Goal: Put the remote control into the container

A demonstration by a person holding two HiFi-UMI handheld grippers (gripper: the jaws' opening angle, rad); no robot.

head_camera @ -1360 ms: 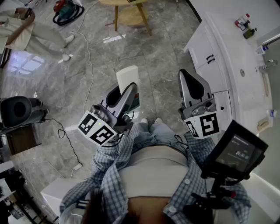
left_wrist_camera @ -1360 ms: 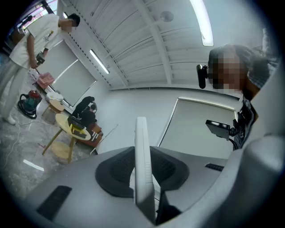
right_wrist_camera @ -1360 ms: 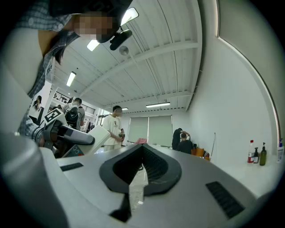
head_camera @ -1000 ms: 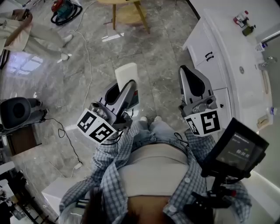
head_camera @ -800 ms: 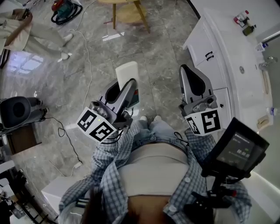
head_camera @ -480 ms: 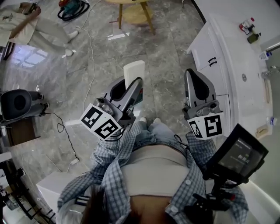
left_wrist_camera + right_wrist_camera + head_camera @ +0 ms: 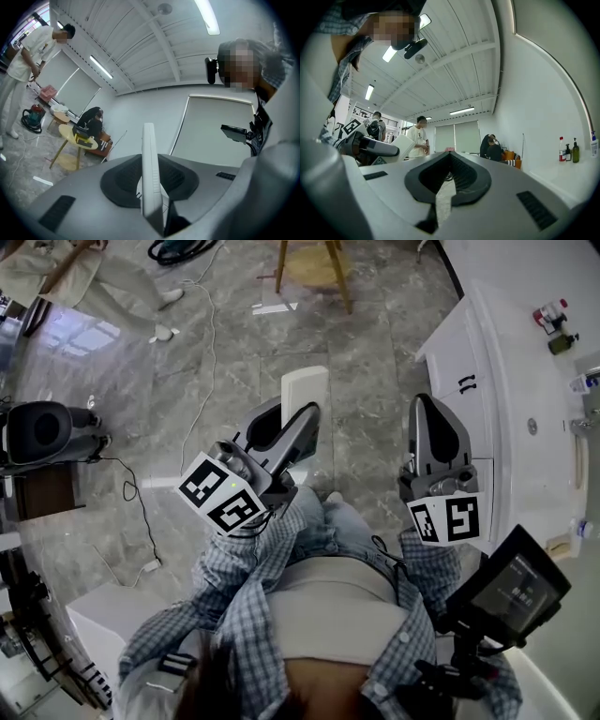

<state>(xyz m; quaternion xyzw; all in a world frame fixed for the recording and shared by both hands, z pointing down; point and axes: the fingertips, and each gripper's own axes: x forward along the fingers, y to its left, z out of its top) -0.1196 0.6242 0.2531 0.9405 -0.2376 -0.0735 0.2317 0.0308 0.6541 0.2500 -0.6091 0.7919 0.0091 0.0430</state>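
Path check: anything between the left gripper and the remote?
Nothing: the remote sits clamped in the left gripper, above the floor. No container can be made out in any view, so the way to it can't be judged.

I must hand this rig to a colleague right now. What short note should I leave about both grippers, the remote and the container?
Left hand-held gripper: shut on the remote, which sticks out past the jaws.
Right hand-held gripper: shut, nothing in it.
Container: I cannot pick it out in any view.
Done: the remote is gripped and off any surface.
Left: find the container, bring the remote over it, and open the left jaws to drop it inside.
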